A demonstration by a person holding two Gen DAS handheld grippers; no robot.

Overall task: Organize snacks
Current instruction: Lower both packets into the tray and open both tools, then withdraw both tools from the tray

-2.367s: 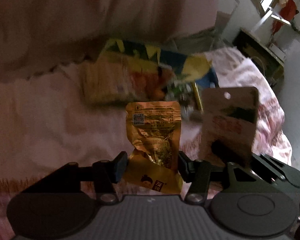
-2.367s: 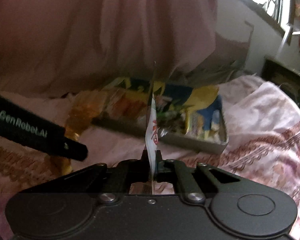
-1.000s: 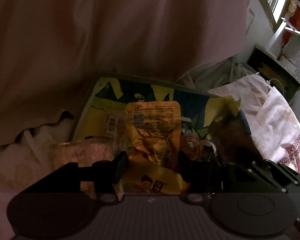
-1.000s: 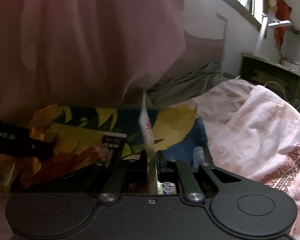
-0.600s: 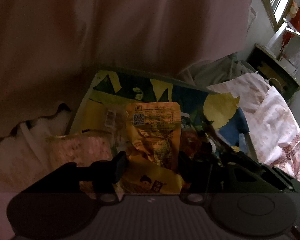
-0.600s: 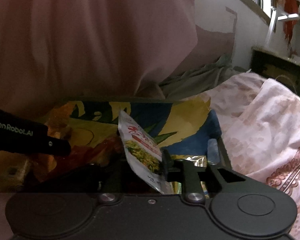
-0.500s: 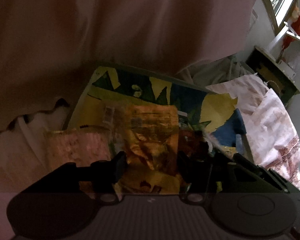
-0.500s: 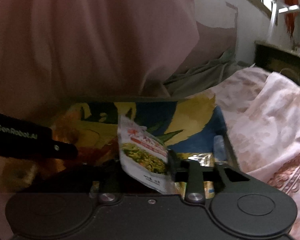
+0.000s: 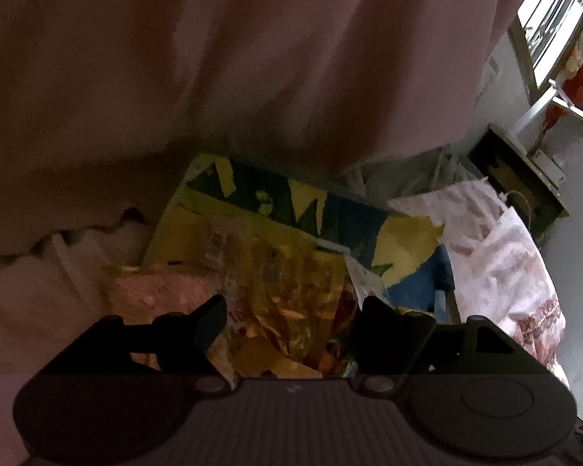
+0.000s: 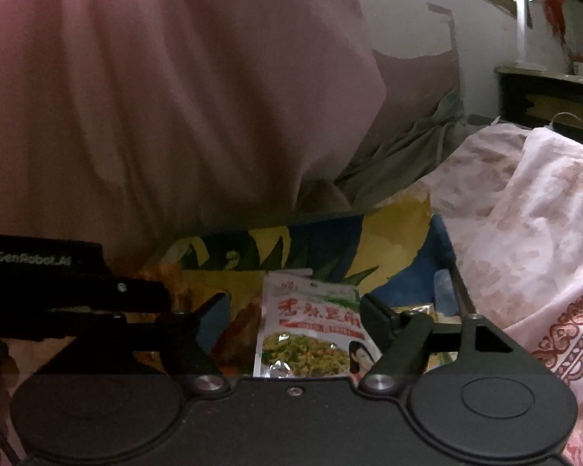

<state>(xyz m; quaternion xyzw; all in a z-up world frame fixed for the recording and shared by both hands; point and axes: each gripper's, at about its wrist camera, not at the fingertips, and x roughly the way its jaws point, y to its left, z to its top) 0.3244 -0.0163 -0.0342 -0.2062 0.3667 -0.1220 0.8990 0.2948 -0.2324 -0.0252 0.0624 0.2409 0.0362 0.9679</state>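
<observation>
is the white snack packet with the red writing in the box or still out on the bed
In the box. The white snack packet lies face up among other packets inside the yellow and blue box, between the right gripper's opening jaws, neither pad touching it.

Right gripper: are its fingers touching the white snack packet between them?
Apart. In the right wrist view the right gripper is opening, and the white snack packet lies in the box with visible gaps to both fingers.

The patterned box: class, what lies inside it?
Inside the box lie a white packet, a gold packet and a pink packet. What lies beneath them is covered.
</observation>
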